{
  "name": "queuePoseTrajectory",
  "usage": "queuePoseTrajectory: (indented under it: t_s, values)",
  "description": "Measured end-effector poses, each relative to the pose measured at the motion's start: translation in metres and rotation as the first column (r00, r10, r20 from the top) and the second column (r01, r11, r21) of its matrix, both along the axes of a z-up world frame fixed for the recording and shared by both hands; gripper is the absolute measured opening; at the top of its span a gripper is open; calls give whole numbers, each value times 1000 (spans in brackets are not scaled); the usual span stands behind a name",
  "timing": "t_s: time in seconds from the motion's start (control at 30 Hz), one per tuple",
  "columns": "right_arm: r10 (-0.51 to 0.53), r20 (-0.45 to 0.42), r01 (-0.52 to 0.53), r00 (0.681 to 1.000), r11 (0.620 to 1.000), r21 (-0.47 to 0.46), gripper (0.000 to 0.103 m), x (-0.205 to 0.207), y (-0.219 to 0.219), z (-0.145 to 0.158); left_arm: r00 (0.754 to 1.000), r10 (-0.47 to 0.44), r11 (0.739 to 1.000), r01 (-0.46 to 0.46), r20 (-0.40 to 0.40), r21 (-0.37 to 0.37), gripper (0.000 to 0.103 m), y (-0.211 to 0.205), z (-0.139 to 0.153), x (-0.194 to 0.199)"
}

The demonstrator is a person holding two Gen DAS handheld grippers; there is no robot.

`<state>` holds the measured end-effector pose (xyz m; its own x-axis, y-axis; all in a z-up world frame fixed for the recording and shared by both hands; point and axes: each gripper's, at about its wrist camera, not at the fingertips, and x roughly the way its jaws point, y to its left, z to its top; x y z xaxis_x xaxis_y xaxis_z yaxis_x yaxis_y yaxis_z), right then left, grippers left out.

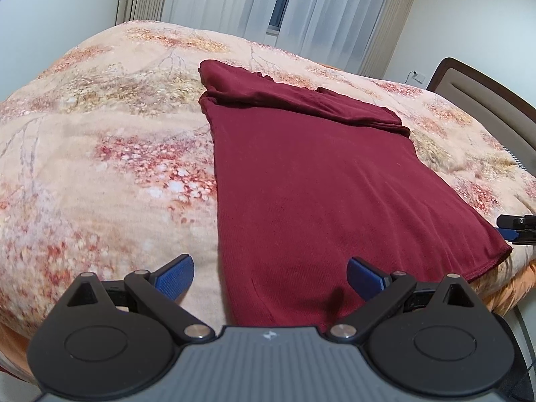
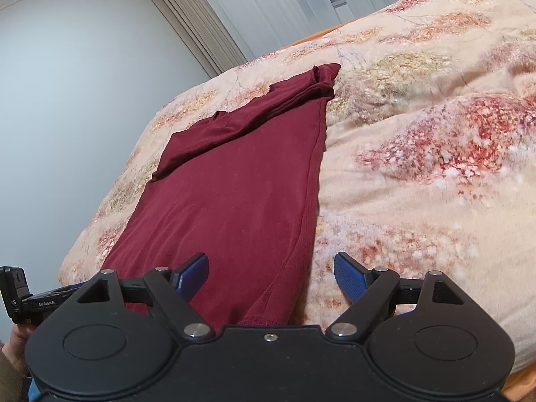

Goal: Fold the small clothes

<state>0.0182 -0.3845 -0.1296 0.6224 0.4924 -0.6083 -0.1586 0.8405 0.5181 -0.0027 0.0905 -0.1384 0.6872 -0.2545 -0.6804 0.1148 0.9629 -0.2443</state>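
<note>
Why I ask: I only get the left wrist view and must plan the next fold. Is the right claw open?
Observer: Yes, the right claw stands wide open, with nothing gripped.
Operator: Where is it relative to the shirt?
Observer: It straddles the maroon shirt's side edge near the hem, one finger over the cloth and the other over the floral blanket.
Operator: Anything else near it?
Observer: A person's hand shows at the lower left corner of the right wrist view.

"GenRobot.AI" on left claw (image 2: 43, 303) body
</note>
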Motion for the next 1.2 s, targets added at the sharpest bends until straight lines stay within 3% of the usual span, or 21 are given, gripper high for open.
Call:
queuePoseTrajectory:
  t_s: [0.43, 0.77, 0.97, 1.03, 1.1, 1.2]
  values:
    - [-15, -39, 17, 999, 998, 56, 84, 5, -7, -11, 1000, 4, 1000, -4, -18, 19, 101, -8, -3, 0]
    - [-21, -41, 23, 999, 998, 64, 81, -2, -4, -6, 1000, -2, 999, 2, -20, -44, 102, -9, -6, -4]
    - [-32, -72, 39, 997, 994, 103, 64, -8, -10, -8, 999, -21, 995, 19, -24, -94, 99, -7, -9, -6]
    - [-25, -82, 34, 996, 993, 110, 39, -7, -10, -11, 999, -20, 995, 17, -34, -95, 96, -9, -9, -4]
    - [-15, -95, 25, 995, 995, 96, 25, -7, -7, -13, 999, -24, 995, 21, -36, -92, 93, -11, -9, -2]
    - [-10, -112, 19, 994, 997, 79, 17, -6, -3, -18, 998, -34, 997, 30, -44, -78, 85, -15, -12, 0]
